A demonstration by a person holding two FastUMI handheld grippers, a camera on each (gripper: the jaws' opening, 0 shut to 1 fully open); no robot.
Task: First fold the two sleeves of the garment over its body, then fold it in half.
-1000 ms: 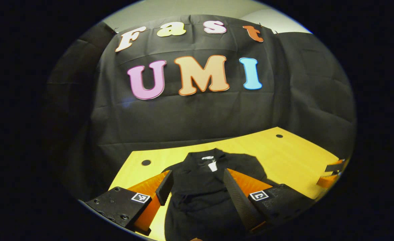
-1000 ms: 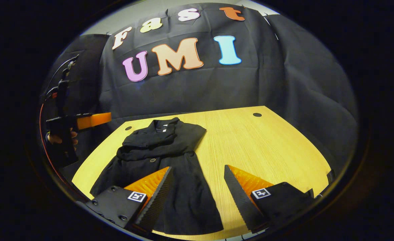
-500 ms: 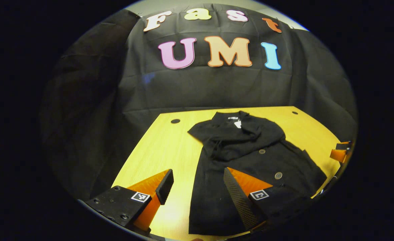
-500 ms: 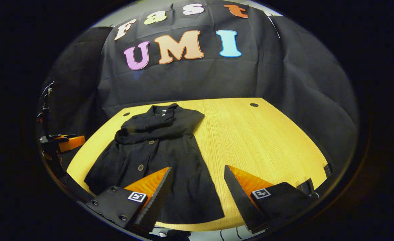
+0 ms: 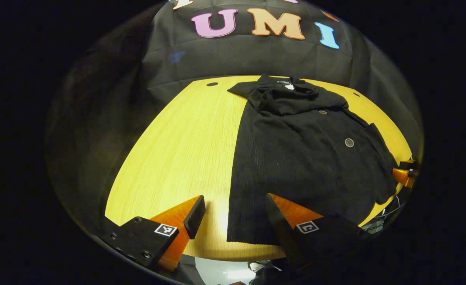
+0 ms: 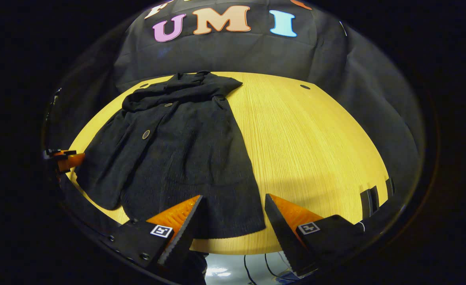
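Left gripper view: from above the near edge of the yellow wooden table (image 5: 177,150), facing the far wall, nearer its left half. Right gripper view: same edge, nearer its right half. Shared: the table and the black buttoned garment (image 5: 300,150) (image 6: 177,146).

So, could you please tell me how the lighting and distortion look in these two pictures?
Left gripper view: a bright glare patch on the table near its front edge, and fisheye bowing of that edge. Right gripper view: the table edge bows too, light is even on the wood, and the dark garment shows little fold detail.
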